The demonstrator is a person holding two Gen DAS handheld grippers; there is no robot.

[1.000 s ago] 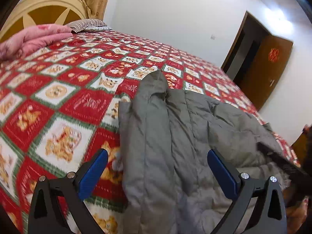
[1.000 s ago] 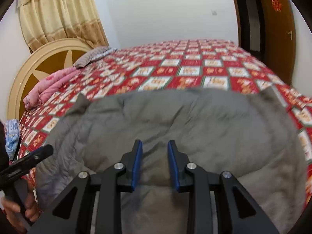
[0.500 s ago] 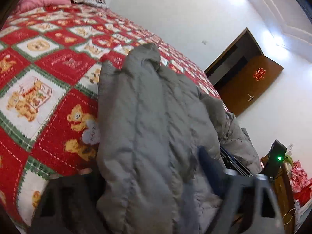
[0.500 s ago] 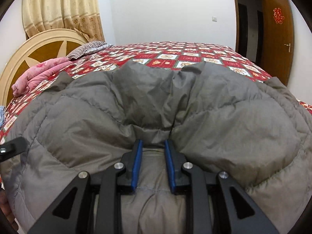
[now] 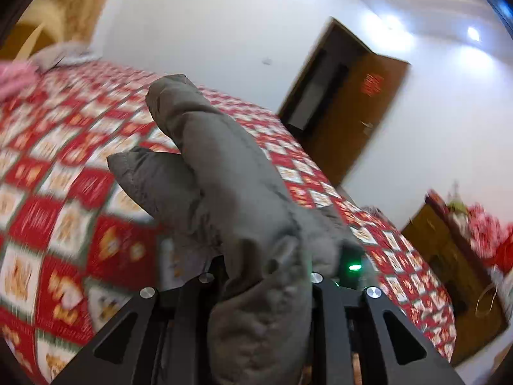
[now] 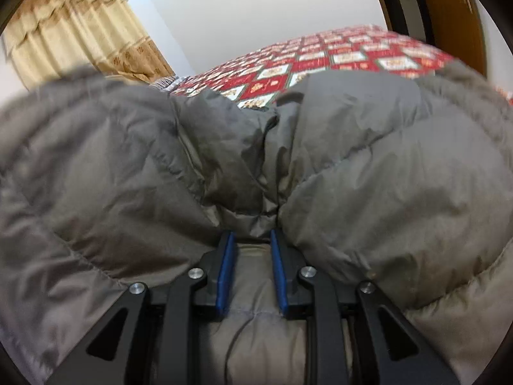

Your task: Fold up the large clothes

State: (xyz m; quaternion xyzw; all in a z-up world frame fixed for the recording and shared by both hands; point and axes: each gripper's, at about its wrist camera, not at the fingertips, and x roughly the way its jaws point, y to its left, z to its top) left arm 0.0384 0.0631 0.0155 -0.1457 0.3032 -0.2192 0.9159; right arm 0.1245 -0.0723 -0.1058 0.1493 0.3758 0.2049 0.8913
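I lift a grey padded jacket off the bed.
My left hand-held gripper is closing on its fabric; my right hand-held gripper, at six o'clock, clamps a fold.

Left gripper closing on gray fabric; right gripper clamped, both angled downward.

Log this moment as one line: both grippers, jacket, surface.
left gripper: closing, jacket fabric between jaws | right gripper: shut on grey puffer jacket | jacket: bunched, partly lifted | surface: red patterned bedspread
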